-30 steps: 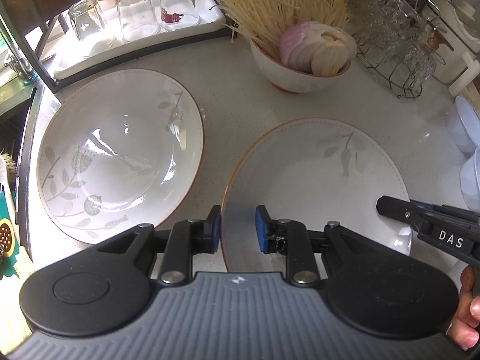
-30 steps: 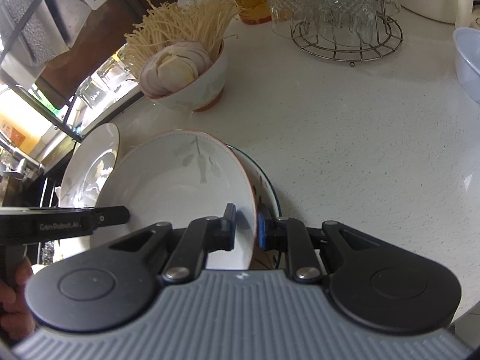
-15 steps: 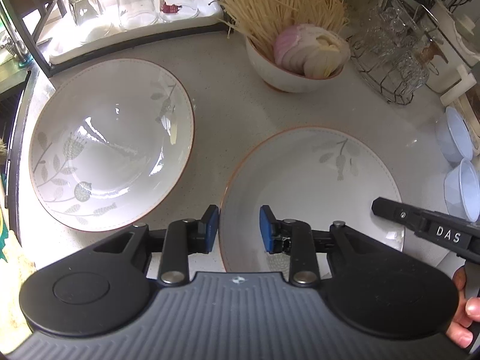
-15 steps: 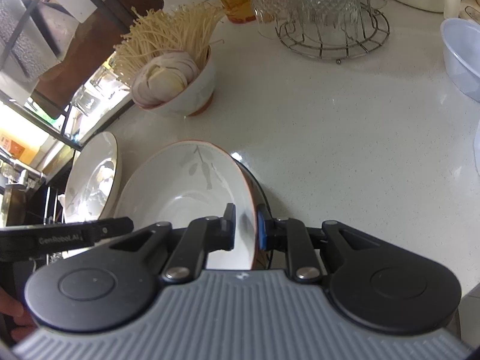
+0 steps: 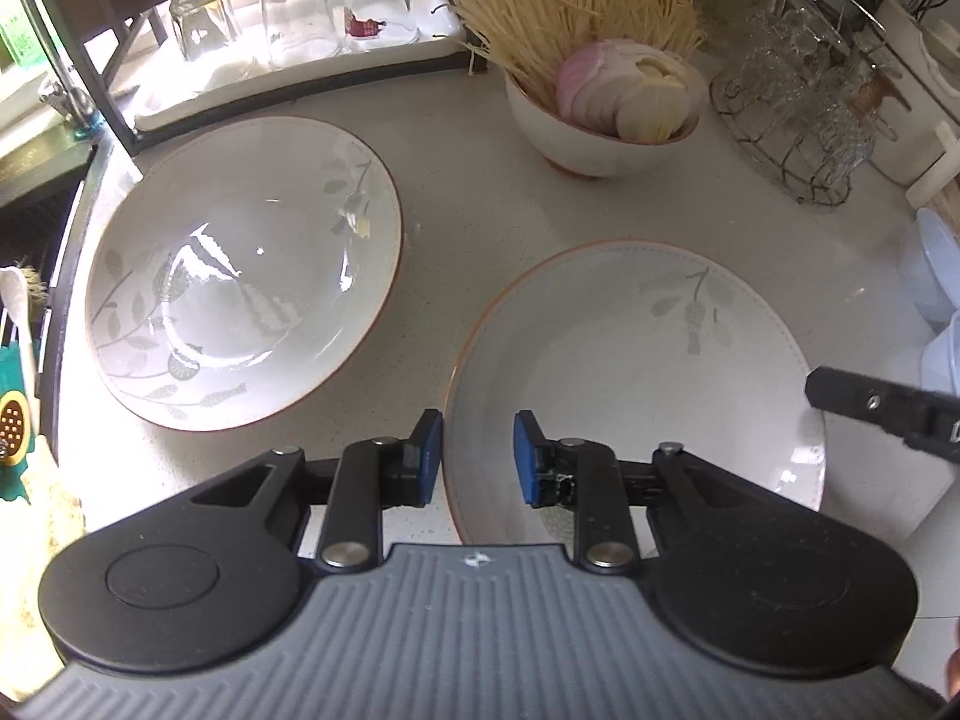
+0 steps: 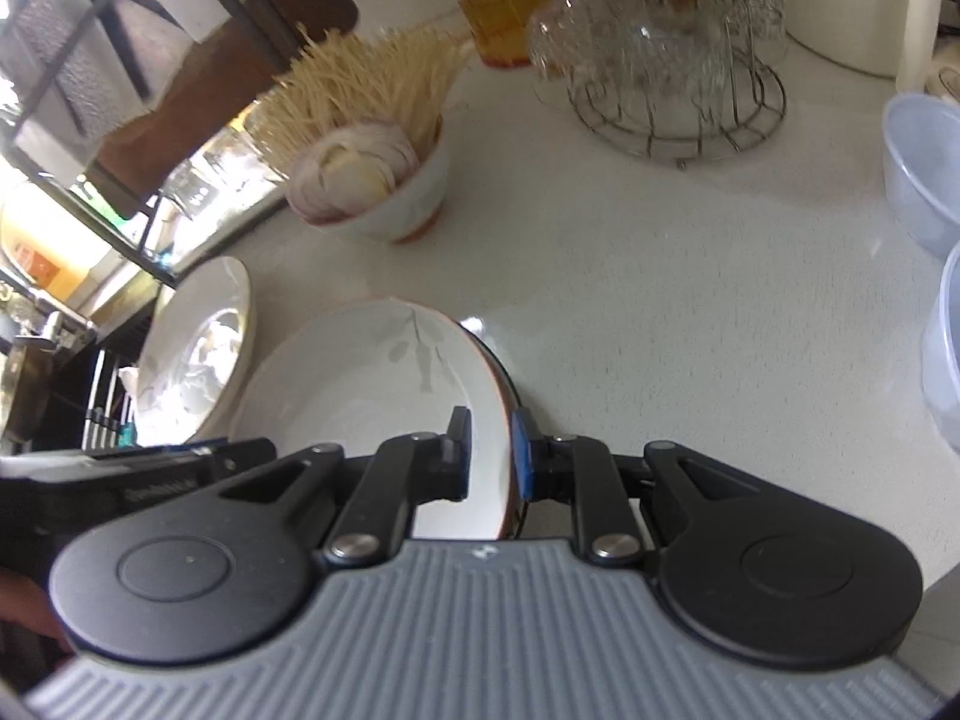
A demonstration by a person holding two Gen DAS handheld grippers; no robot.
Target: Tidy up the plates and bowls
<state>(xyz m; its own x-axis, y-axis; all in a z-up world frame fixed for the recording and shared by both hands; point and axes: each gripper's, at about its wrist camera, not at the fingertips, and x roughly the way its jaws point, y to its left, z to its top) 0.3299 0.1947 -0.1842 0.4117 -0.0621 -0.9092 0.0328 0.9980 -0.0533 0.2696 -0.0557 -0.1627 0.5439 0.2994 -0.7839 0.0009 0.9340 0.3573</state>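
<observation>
A white leaf-patterned bowl (image 5: 648, 384) with an orange rim is held up over the counter; it also shows in the right wrist view (image 6: 372, 384). My right gripper (image 6: 491, 450) is shut on its right rim. My left gripper (image 5: 478, 456) is open, its jaws astride the bowl's left rim without clamping. A second, larger leaf-patterned bowl (image 5: 240, 282) rests on the counter to the left, seen edge-on in the right wrist view (image 6: 198, 348). A dark-rimmed plate (image 6: 510, 390) lies under the held bowl.
A bowl of noodles and sliced onion (image 5: 600, 96) stands behind. A wire rack of glasses (image 5: 804, 120) is at the back right, plastic bowls (image 6: 924, 174) at the right, upturned glasses on a white tray (image 5: 288, 18) at the back left. The sink edge (image 5: 54, 276) is left.
The held bowl has risen and both cameras have pulled back. My left gripper's jaws have widened on the bowl's rim. The right gripper keeps its grip.
</observation>
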